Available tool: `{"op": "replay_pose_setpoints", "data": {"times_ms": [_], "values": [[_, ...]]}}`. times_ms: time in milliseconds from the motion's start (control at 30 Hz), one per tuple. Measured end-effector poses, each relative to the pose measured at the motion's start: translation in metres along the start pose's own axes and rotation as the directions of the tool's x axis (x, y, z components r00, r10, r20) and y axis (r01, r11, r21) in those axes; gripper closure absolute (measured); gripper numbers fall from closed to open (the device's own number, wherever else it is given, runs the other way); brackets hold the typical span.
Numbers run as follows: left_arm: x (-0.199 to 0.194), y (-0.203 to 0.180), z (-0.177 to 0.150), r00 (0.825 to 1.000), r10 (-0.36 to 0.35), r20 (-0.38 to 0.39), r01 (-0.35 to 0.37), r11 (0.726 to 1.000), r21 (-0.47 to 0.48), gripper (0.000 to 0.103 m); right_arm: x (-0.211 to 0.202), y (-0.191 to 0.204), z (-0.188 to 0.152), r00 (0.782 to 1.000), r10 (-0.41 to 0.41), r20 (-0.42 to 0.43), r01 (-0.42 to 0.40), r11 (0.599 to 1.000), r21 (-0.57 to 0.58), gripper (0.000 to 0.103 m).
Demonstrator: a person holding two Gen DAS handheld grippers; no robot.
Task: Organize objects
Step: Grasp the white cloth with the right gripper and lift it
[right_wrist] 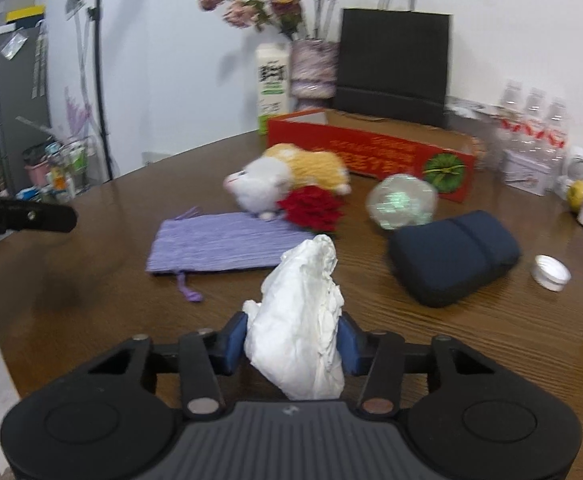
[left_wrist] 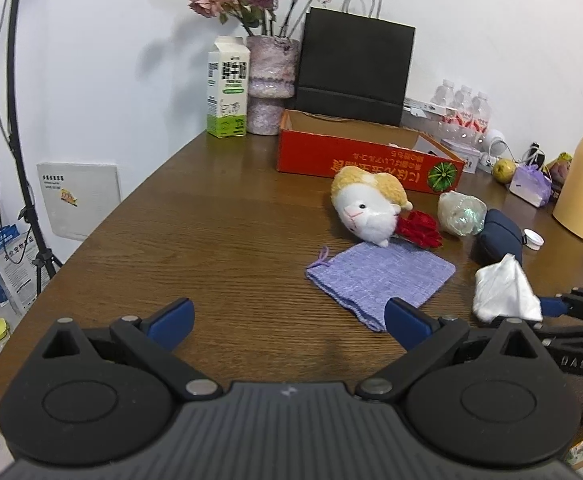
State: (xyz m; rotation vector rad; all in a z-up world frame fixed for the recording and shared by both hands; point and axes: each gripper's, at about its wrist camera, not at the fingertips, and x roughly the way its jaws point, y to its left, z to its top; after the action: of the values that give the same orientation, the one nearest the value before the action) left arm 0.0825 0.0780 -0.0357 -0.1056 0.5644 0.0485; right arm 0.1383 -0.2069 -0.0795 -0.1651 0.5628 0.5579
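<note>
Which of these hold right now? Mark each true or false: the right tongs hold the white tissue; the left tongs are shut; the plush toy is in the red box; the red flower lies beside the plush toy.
1. The right tongs hold the white tissue. True.
2. The left tongs are shut. False: they are open, holding nothing.
3. The plush toy is in the red box. False: it lies on the table in front of the box.
4. The red flower lies beside the plush toy. True.
</note>
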Motion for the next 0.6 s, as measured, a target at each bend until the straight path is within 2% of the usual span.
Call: {"op": "replay_pose_setpoints", "data": {"times_ms": [267, 467, 600], "values": [[0.028, -0.024, 0.012, 0.999, -0.02, -0.035, 0.022, 0.997, 0.069, 0.0, -0.006, -0.024, 0.006, 0.992, -0.105, 0.069, 0.102, 0.993, 0.052, 0.059], [0.064, -0.041, 0.022, 0.993, -0.049, -0.103, 0.063, 0.988, 0.142, 0.0, 0.003, -0.032, 0.011, 0.982, -0.173, 0.074, 0.166, 0.982, 0.087, 0.059], [0.083, -0.051, 0.031, 0.985, -0.091, -0.146, 0.117, 0.977, 0.177, 0.0, 0.006, -0.034, 0.013, 0.978, -0.192, 0.085, 0.184, 0.978, 0.101, 0.059]]}}
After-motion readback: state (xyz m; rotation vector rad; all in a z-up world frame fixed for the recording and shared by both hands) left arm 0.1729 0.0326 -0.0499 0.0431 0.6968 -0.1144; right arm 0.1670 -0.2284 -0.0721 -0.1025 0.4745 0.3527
